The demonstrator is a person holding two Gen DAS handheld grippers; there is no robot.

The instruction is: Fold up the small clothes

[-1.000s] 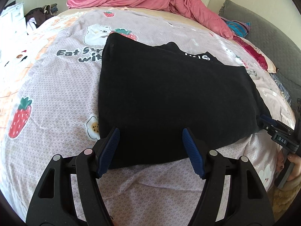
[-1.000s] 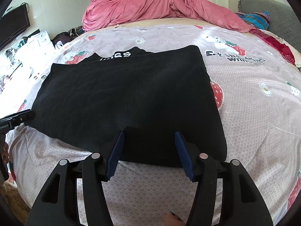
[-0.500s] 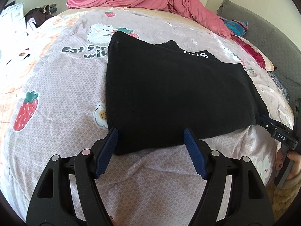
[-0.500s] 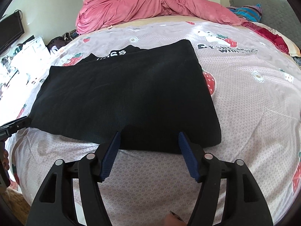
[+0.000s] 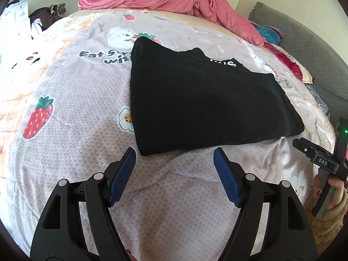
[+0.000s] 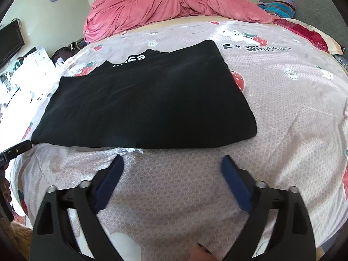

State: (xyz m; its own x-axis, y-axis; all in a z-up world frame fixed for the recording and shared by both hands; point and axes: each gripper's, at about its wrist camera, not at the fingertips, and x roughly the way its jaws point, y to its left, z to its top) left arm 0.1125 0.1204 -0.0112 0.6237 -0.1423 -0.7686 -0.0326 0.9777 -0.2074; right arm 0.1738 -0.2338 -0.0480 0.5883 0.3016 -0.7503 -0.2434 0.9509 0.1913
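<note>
A black garment (image 5: 195,100) lies folded flat on the bed, with white lettering showing at its far edge; it also shows in the right wrist view (image 6: 143,100). My left gripper (image 5: 175,152) is open and empty, just short of the garment's near left corner. My right gripper (image 6: 171,159) is open and empty, a little back from the garment's near edge. The right gripper also shows at the right edge of the left wrist view (image 5: 313,152).
The bed has a lilac sheet (image 5: 65,113) printed with strawberries. A pink duvet (image 6: 174,4) is heaped at the far end. A grey headboard (image 5: 308,50) and coloured pillows are on the right. Clutter stands beside the bed at the left (image 6: 26,65).
Both grippers have drawn back off the garment's near edge and now hover over bare sheet. Both jaws stay open. The garment lies still.
</note>
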